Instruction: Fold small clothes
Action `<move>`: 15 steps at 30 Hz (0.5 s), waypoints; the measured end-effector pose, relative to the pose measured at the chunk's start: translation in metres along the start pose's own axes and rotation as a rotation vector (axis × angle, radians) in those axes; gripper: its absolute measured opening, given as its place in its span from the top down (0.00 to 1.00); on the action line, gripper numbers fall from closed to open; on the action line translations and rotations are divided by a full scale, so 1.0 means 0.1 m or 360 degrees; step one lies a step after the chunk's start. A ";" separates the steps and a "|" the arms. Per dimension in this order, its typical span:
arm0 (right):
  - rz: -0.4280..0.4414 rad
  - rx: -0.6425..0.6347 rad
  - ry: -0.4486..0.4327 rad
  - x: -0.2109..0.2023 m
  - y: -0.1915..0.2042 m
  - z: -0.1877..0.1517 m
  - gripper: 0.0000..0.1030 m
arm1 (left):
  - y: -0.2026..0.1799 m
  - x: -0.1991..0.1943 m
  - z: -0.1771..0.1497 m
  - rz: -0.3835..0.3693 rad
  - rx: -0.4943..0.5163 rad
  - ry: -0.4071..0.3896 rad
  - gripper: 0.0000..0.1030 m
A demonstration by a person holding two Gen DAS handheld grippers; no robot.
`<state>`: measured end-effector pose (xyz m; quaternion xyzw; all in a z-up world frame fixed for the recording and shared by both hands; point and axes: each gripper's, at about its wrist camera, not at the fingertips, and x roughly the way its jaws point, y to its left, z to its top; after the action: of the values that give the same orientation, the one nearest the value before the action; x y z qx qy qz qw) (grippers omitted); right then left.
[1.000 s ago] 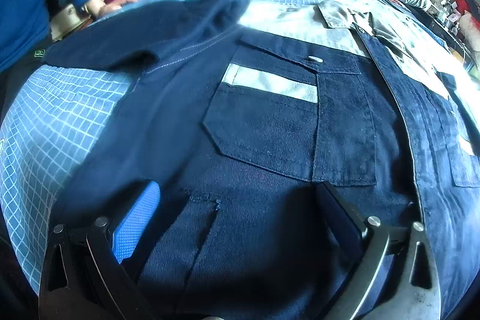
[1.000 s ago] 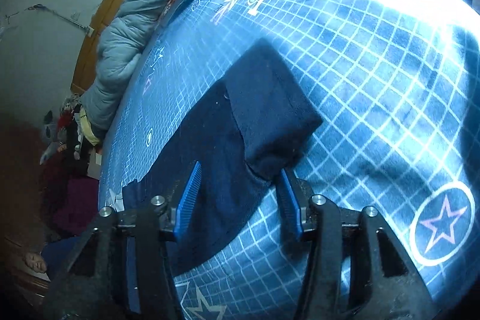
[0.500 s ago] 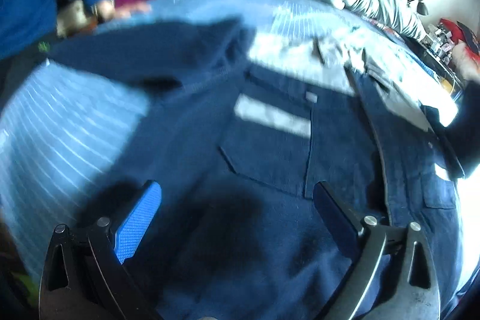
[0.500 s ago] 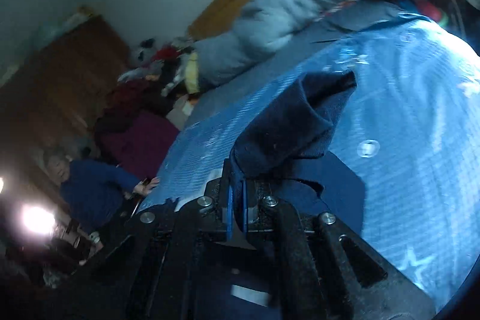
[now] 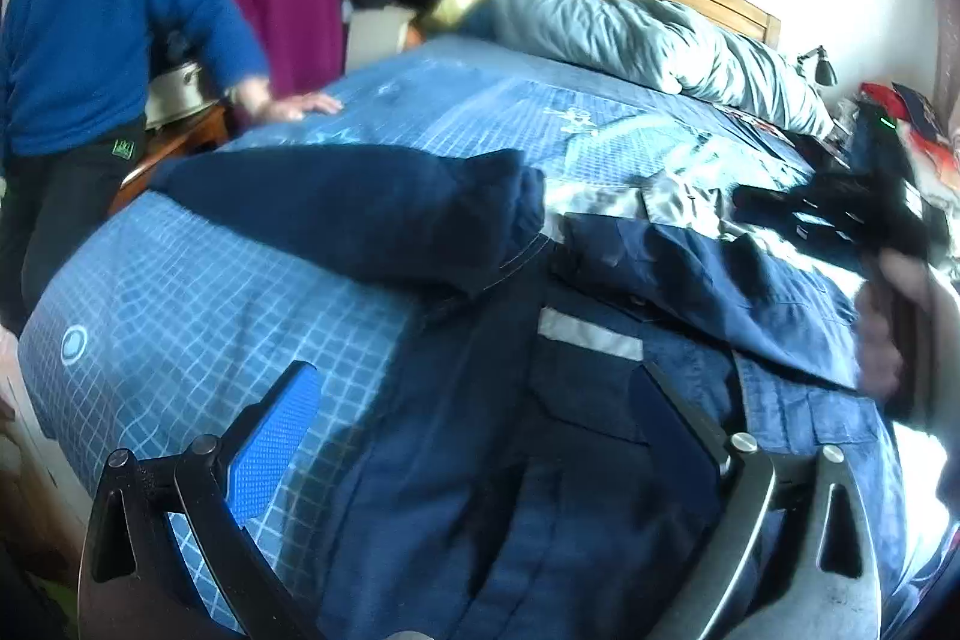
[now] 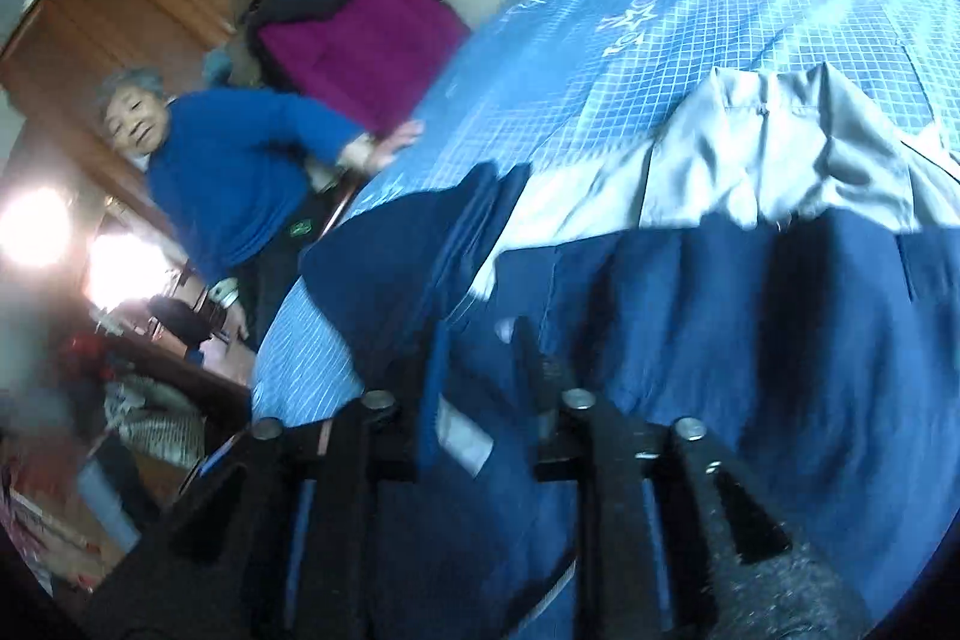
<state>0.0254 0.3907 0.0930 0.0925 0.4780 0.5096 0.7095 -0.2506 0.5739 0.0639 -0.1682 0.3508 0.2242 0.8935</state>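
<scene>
Over at the bed's [image 5: 180, 292] left edge a bystander [image 5: 102, 34] in a blue sweater leans one hand on the cover, clear of the work. The left tool [image 5: 474, 412] hovers with its jaws spread wide and gripping nothing, probably waiting to pin or pinch the navy work jacket [image 5: 540, 460] spread across the middle of the bed. The right tool [image 6: 480, 376] sits over the jacket's folded-in part, jaws partly apart with cloth between them; too blurry to say whether it's gripping.
</scene>
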 end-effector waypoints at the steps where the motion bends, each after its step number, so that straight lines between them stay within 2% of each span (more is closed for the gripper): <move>1: -0.0012 -0.0014 -0.0035 -0.18 -0.05 -0.08 0.68 | 0.03 0.01 -0.02 -0.0004 -0.0015 0.0013 0.00; 3: -0.0139 -0.0054 -0.0131 -0.61 -0.18 -0.29 0.55 | 0.07 0.03 -0.06 -0.0023 -0.0046 0.0033 0.00; 6: -0.0609 -0.0024 -0.0289 -1.28 -0.62 -0.57 0.37 | 0.09 0.10 -0.12 -0.0018 -0.0046 0.0052 0.00; 8: -0.0895 0.0062 -0.0331 -1.59 -0.95 -0.69 0.35 | 0.12 0.14 -0.12 -0.0021 -0.0073 0.0062 0.00; 10: -0.0899 0.0242 -0.0326 -1.77 -1.29 -0.76 0.35 | 0.16 0.13 -0.10 -0.0010 -0.0114 0.0034 0.00; 13: -0.0676 0.0544 -0.0335 -1.84 -1.63 -0.92 0.35 | 0.21 0.14 -0.08 0.0010 -0.0161 0.0023 0.00; 15: -0.0604 0.0599 -0.0321 -1.80 -1.72 -1.00 0.35 | 0.23 0.14 -0.06 0.0026 -0.0162 0.0025 0.00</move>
<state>0.0529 0.1298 0.0391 0.1818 0.5000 0.2582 0.8064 -0.2567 0.5944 0.0471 -0.2122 0.3475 0.2477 0.8791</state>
